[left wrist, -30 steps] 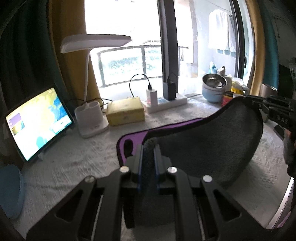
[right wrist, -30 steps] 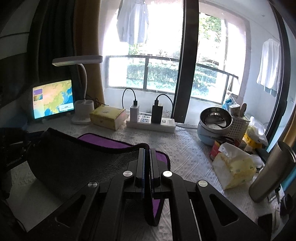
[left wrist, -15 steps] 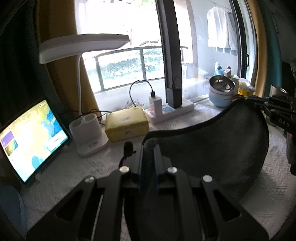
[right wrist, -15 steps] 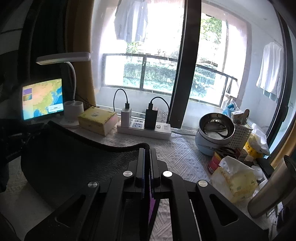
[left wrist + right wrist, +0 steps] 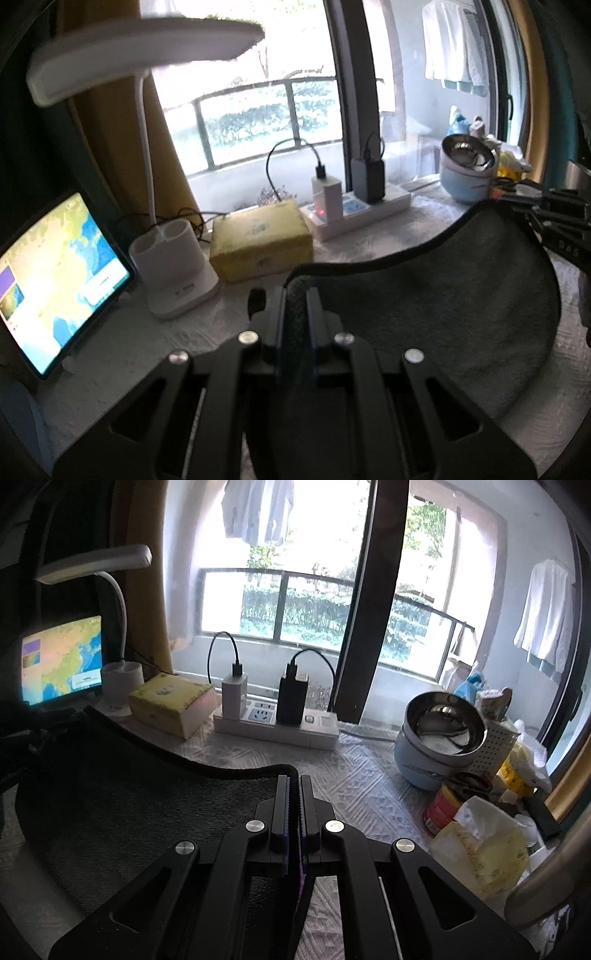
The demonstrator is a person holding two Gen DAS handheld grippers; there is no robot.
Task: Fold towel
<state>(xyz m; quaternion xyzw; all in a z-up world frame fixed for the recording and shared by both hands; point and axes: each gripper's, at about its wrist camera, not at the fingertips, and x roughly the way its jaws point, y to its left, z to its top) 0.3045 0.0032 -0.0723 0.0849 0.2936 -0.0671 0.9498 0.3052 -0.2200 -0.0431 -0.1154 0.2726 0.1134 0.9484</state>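
Spanning the lower half of both wrist views, the towel [image 5: 443, 295] hangs as a dark sheet between two grippers, its dark-bound top edge sagging between them so that the near half can be carried over the far half. At lower centre of the left view, the left gripper [image 5: 295, 295] pinches one corner, jaws narrow on cloth. At right edge, the right gripper [image 5: 546, 218] grips the opposite corner. Behind, from left: tablet [image 5: 55, 273], lamp [image 5: 173, 280], yellow box [image 5: 258, 240], power strip [image 5: 354, 214] and bowl [image 5: 469, 166] line the window, leaving the table [image 5: 122, 350] bare in front for laying the fold.
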